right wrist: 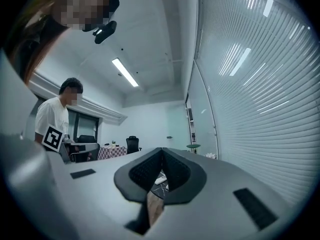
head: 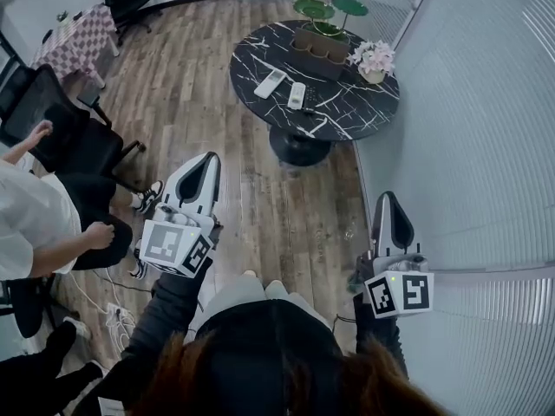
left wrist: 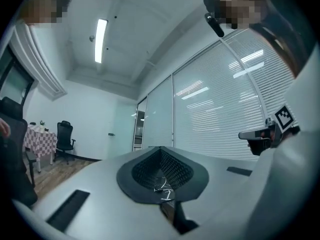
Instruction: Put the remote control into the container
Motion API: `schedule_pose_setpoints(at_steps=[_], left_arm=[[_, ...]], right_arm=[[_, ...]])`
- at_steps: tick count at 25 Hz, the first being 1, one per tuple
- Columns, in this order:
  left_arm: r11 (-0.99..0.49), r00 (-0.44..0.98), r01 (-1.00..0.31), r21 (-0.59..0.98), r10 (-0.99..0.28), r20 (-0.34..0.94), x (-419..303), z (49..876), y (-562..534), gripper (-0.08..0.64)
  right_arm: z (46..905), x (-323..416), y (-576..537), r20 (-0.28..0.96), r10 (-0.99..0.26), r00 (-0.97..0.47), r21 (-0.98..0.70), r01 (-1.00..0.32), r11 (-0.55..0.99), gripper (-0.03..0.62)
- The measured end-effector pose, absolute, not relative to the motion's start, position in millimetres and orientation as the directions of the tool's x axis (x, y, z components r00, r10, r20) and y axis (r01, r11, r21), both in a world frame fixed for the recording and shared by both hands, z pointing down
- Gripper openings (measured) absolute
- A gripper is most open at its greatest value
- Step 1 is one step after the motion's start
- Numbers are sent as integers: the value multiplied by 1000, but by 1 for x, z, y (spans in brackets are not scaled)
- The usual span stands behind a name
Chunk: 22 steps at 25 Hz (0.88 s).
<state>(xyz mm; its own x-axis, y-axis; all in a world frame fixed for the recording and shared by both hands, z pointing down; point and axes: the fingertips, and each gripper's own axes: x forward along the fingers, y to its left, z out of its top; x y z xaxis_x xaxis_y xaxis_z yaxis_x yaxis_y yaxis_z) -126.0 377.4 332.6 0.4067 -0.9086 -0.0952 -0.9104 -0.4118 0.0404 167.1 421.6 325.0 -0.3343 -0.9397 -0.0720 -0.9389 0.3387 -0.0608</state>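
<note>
While well short of the remote at twelve o'clock, carrying left gripper and right gripper level, jaws closed, empty.

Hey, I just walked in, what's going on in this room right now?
A person stands on the wood-plank floor holding a left gripper and a right gripper, both shut and empty. Ahead, out of reach, is a round black marble-patterned table. A white rectangular remote control and a second pale remote control lie on it, near a brown container. Nothing has been picked up yet.
</note>
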Motion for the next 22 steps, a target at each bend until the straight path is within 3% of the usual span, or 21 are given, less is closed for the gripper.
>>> schedule_pose_setpoints(at_steps=[9, 22], left_arm=[[-428, 420, -902, 52, -899, -126, -113, 321, 309, 5], [-529, 526, -845, 84, -849, -57, -122, 349, 148, 5]], right_arm=[[336, 174, 357, -47, -938, -344, -28, -938, 346, 14], [337, 154, 212, -7, -945, -327, -36, -944, 327, 14]])
